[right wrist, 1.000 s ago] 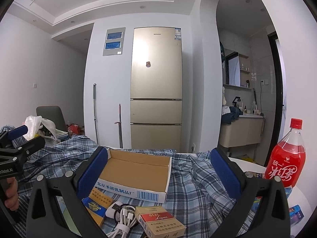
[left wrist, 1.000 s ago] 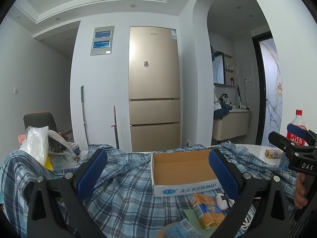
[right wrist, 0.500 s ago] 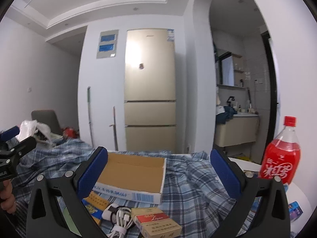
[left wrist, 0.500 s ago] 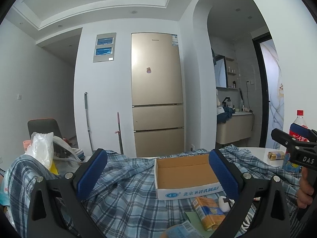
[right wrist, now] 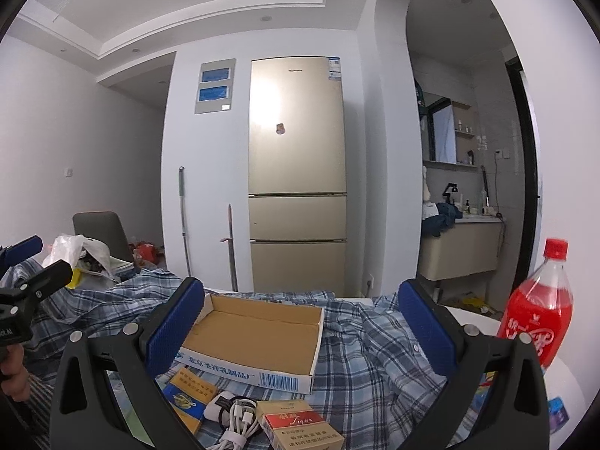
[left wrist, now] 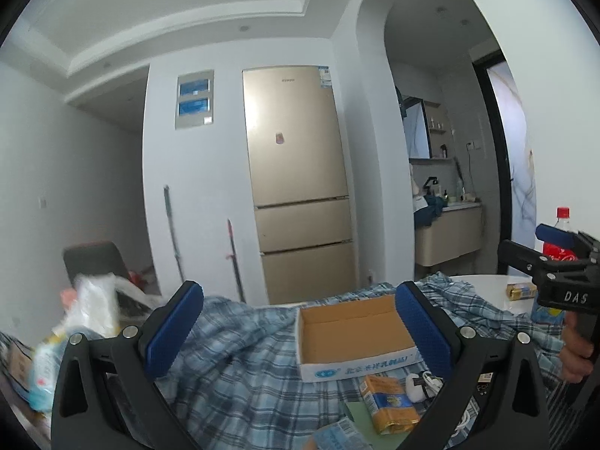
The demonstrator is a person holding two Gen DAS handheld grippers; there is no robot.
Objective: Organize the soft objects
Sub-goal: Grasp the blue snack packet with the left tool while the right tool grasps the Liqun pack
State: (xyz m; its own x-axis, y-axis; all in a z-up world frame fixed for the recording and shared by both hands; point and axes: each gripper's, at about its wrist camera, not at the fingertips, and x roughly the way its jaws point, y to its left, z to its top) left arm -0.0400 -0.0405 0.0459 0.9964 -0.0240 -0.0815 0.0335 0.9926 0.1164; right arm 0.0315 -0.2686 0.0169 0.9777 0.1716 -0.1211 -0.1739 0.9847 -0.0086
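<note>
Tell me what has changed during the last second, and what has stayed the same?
Only the cameras' aim changed: the left gripper tilted upward, showing more ceiling; the right gripper swung slightly. Nothing was grasped or released. Both stay open above the plaid shirt, and the cardboard box has not moved.

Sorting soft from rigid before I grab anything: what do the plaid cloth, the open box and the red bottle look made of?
Plaid cloth: woven fabric, matte; it creases and drapes in folds, so soft.
Open box: cardboard, with a plain brown inside and a printed white outer wall; stiff, straight edges.
Red bottle: likely clear glossy plastic holding red liquid, with a red cap.
</note>
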